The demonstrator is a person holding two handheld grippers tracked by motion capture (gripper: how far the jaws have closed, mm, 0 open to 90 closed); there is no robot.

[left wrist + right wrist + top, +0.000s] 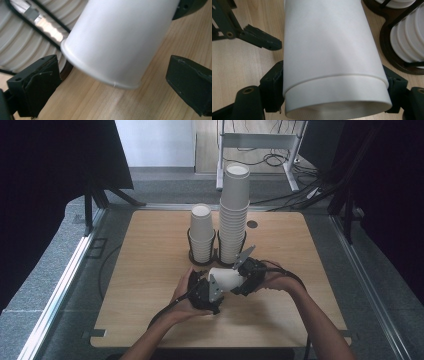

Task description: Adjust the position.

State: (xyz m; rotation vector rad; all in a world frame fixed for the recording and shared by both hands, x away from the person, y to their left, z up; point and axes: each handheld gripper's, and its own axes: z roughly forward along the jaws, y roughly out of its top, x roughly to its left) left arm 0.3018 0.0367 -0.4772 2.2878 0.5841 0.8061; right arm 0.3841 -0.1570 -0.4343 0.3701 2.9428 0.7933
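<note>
A white paper cup (226,279) lies on its side above the wooden table (150,270), between both hands. My right gripper (245,276) is shut on it. In the right gripper view its black jaws press both sides of the cup (332,50) just behind the rim, with the gripper (334,83) looking along the cup's length. My left gripper (209,292) is open. Its jaws stand wide on either side of the cup's base (120,42) without touching it, the gripper (111,68) facing that base end. One finger (259,41) of the left gripper lies beside the cup.
Behind the hands a black wire holder (216,251) carries a short stack of cups (202,232) and a tall stack of cups (235,210). The stacks' ribbed sides (22,37) stand close behind the held cup. A metal stand (260,142) and cables sit beyond the table.
</note>
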